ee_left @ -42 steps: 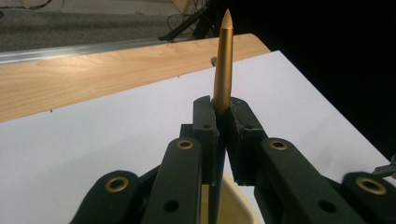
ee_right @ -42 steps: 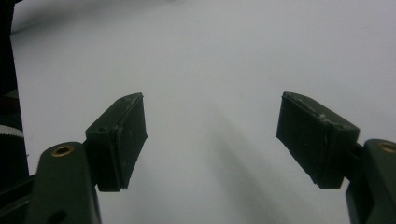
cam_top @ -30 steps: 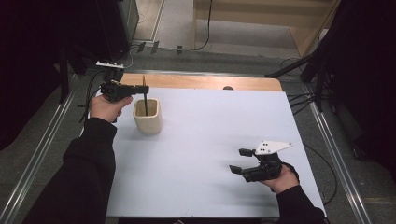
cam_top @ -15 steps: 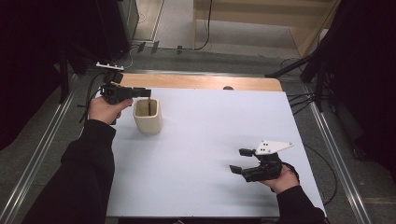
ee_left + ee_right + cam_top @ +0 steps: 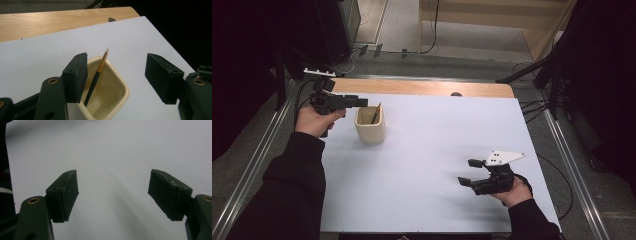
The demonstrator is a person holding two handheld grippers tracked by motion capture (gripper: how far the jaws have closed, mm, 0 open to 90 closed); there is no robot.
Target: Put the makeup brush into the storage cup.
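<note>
A cream square cup (image 5: pixel 370 131) stands at the back left of the white table top (image 5: pixel 437 135). A dark pencil with a gold band (image 5: pixel 375 114) leans inside it, tip up. My left gripper (image 5: pixel 360 102) hovers level just left of and above the cup. Its jaws have just been opening, and in the left gripper view it (image 5: pixel 117 72) stands open over the cup (image 5: pixel 125 91), with the pencil (image 5: pixel 96 76) free beside the left pad. My right gripper (image 5: pixel 468 173) rests low at the front right, open (image 5: pixel 112 192) over bare white surface.
A wooden strip (image 5: pixel 422 87) runs along the table's far edge, with a small dark knob (image 5: pixel 456 94) on it. Metal rails (image 5: pixel 572 165) flank the table on both sides. Cables and dark stands lie on the floor behind.
The left gripper held the pencil upright over the cup; now its jaws are apart and the pencil leans in the cup. The right gripper has not moved.
</note>
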